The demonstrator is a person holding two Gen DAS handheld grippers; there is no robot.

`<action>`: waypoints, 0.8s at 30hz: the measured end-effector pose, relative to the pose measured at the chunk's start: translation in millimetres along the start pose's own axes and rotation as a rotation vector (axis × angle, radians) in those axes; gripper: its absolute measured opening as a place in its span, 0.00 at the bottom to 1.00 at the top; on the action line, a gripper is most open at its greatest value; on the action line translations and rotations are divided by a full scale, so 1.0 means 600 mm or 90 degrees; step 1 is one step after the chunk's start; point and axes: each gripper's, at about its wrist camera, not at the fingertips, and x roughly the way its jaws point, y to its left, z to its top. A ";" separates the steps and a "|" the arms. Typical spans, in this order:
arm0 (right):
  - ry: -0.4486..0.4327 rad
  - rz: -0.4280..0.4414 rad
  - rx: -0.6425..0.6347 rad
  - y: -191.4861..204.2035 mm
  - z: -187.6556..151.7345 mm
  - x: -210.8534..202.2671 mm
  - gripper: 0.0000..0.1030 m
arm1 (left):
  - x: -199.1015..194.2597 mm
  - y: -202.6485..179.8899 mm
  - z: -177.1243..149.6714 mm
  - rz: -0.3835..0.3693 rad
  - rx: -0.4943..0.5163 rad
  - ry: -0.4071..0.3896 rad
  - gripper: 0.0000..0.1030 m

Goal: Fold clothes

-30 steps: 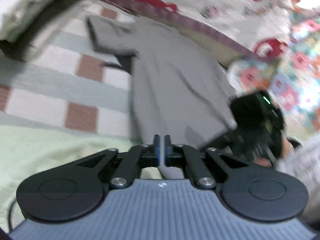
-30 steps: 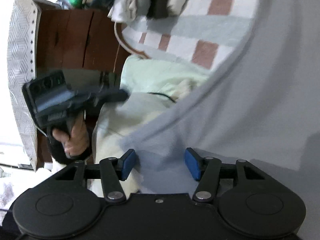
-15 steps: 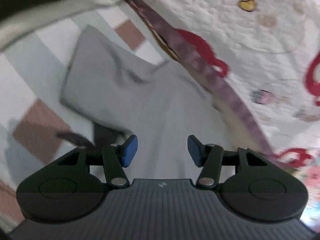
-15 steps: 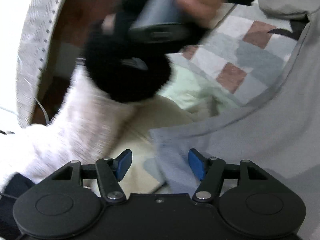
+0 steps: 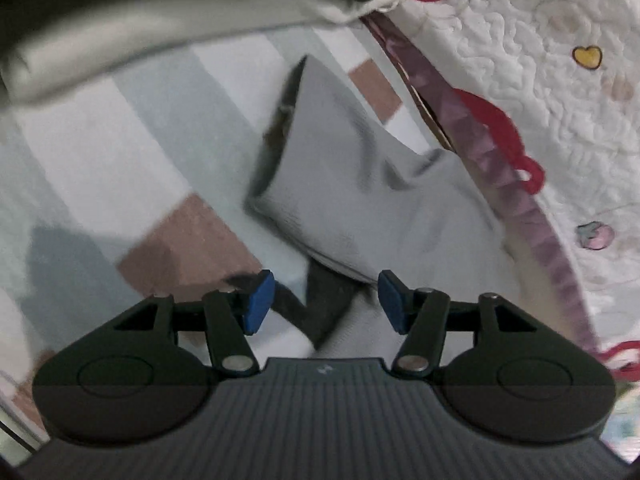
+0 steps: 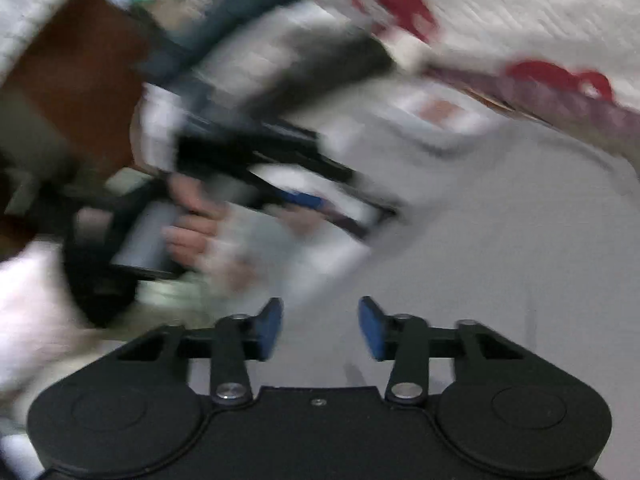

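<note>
Grey shirt [image 5: 360, 184] lies spread on the checked bedspread [image 5: 132, 168], one sleeve pointing away toward a pile of clothes [image 5: 160, 12] at the top of the left wrist view, quilted blanket [image 5: 540, 80] along its far side. Left gripper [image 5: 326, 304] hangs over the sleeve's near edge, fingers wide apart, nothing between the blue pads [image 5: 258, 306]; the sleeve edge and a dark fold or shadow under it sit just ahead of and between the pads, whether touching I cannot tell. Right gripper [image 6: 320, 328] also gapes wide and holds nothing; in its very blurred view the shirt body [image 6: 500, 220] fills the ground ahead of the fingers, and the person's hand [image 6: 196, 228] with the other gripper shows to the left. Judged step: going for the sleeve to fold it in over the body, though with both grippers empty this could equally be a release after laying the shirt flat. A sleeve grasp would need the left pads down around the hem edge and closing on one layer only, without bunching bedspread.
</note>
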 end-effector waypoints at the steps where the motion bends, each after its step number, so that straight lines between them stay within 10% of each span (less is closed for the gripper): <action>1: 0.003 -0.012 0.002 -0.008 0.000 0.019 0.31 | 0.003 -0.005 -0.004 0.001 0.011 -0.006 0.55; 7: -0.046 -0.136 -0.074 -0.013 0.017 0.103 0.28 | 0.036 0.012 -0.010 -0.120 -0.051 -0.051 0.55; 14: -0.117 -0.192 -0.034 -0.063 0.009 0.138 0.32 | 0.053 -0.018 -0.016 0.040 0.063 -0.112 0.59; 19: -0.110 -0.199 -0.020 -0.081 -0.001 0.145 0.41 | 0.065 -0.004 -0.001 -0.016 0.042 -0.100 0.59; 24: -0.122 -0.178 -0.016 -0.094 -0.013 0.145 0.42 | 0.075 0.014 0.005 -0.058 -0.024 -0.038 0.31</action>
